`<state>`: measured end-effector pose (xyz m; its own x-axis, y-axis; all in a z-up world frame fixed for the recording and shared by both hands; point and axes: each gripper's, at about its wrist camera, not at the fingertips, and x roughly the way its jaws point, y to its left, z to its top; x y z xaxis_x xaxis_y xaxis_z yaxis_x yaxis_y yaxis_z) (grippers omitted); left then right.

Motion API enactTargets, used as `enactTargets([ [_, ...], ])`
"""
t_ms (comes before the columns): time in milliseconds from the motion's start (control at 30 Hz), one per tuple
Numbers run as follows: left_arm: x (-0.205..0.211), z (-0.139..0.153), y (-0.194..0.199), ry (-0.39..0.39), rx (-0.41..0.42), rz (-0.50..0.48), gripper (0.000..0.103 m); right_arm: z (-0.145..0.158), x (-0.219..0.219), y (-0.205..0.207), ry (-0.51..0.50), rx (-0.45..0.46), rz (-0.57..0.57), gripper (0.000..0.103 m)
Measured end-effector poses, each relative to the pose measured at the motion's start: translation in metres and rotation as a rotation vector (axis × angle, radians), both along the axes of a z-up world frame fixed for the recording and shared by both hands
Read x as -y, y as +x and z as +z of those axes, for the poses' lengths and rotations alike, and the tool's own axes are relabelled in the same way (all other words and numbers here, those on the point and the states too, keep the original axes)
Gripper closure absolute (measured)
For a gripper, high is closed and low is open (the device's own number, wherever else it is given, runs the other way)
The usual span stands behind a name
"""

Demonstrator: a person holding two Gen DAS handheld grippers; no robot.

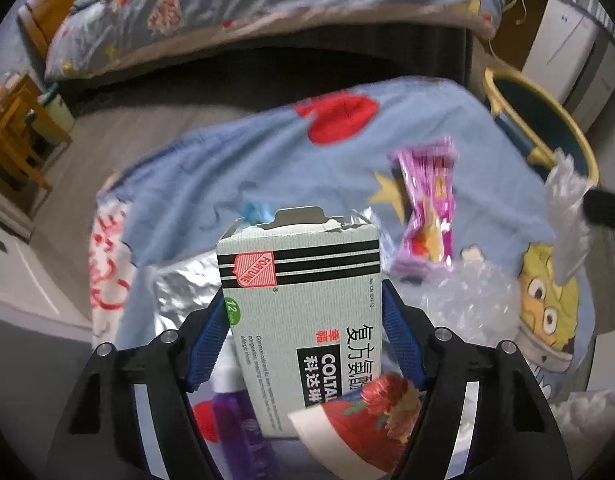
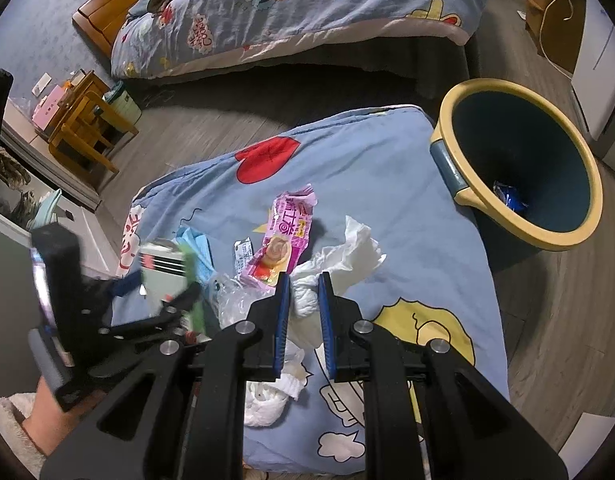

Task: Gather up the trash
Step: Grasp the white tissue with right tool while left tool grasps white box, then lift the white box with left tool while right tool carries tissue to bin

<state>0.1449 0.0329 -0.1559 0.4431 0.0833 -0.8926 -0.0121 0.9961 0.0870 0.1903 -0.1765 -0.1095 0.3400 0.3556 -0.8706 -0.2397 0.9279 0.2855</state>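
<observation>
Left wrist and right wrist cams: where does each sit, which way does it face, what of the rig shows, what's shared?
Left wrist: on the left gripper, angled down at the cushion; its blue-padded fingers hold a medicine box.
Right wrist: on the right gripper, angled down; fingers pinch a white tissue; the left gripper and a hand show at left.
Shared: box, pink wrapper, yellow-rimmed bin, far bed.

1. A blue cartoon-print quilt (image 2: pixel 387 168) covers the near surface, with a red heart (image 2: pixel 267 158) printed near its far edge.
2. Beyond it stands a bed (image 2: pixel 307 12) with matching bedding and a wooden headboard (image 2: pixel 103 16).
3. A small wooden stool (image 2: pixel 87 128) sits at the left on the grey plank floor (image 2: pixel 187 128).
4. A white cabinet (image 2: pixel 599 68) stands at the far right.
</observation>
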Motion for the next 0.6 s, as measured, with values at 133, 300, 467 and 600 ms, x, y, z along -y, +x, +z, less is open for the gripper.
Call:
enactTargets([
  [133,-0.012,0.026,-0.003,0.009,0.099,0.035,0.031,0.005,0.001,0.001,0.006,0.015,-0.008,0.089],
  [300,-0.026,0.06,-0.007,-0.033,0.203,0.066,0.031,0.014,0.004,0.002,0.022,0.035,-0.016,0.089],
  [467,-0.022,0.087,-0.011,-0.004,0.293,0.026,0.031,0.027,0.014,0.005,0.035,0.07,-0.044,0.089],
  [600,-0.017,0.104,-0.013,-0.051,0.33,0.004,0.031,0.041,0.031,0.012,0.07,0.097,-0.085,0.089],
])
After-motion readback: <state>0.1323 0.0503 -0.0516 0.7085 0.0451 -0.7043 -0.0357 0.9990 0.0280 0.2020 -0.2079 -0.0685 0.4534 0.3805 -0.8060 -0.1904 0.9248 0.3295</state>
